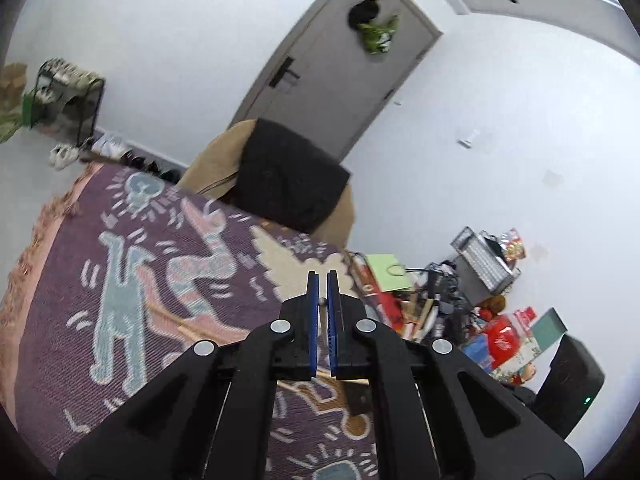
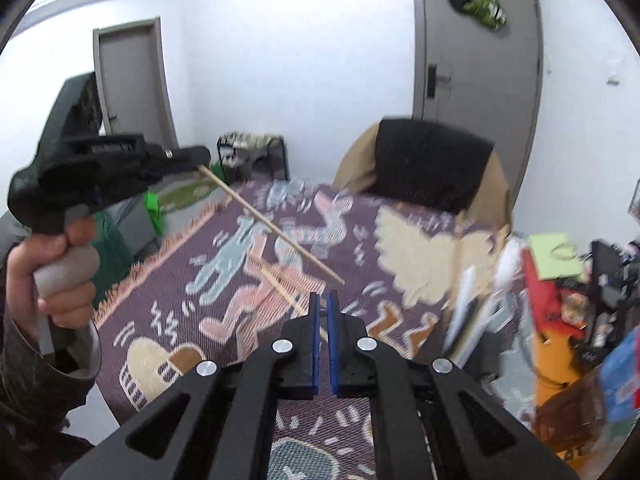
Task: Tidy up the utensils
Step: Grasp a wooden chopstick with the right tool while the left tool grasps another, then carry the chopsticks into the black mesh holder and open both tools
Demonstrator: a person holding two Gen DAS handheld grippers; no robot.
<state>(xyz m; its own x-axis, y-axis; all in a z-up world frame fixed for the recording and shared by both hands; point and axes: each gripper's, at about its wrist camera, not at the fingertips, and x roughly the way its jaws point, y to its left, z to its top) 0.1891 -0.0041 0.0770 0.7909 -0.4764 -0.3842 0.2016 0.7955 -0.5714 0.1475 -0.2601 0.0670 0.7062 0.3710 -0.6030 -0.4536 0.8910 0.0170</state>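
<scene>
While the left hand-held gripper is clamping one chopstick by its end, lifted clear of the table, the right hand-held gripper is hovering pinched together, empty; more chopsticks are lying below, presumably awaiting collection.

Lived-in room of a home, likely by the entrance.

White walls and two grey doors, one hung with a black cap and a green item. Shoe rack against the wall, with loose shoes on the floor beside it. Patterned purple rug with cartoon figures and a fringed edge. Tan seat with a black cushion at the rug's far end. Heap of bags, boxes and cables along the wall.
</scene>
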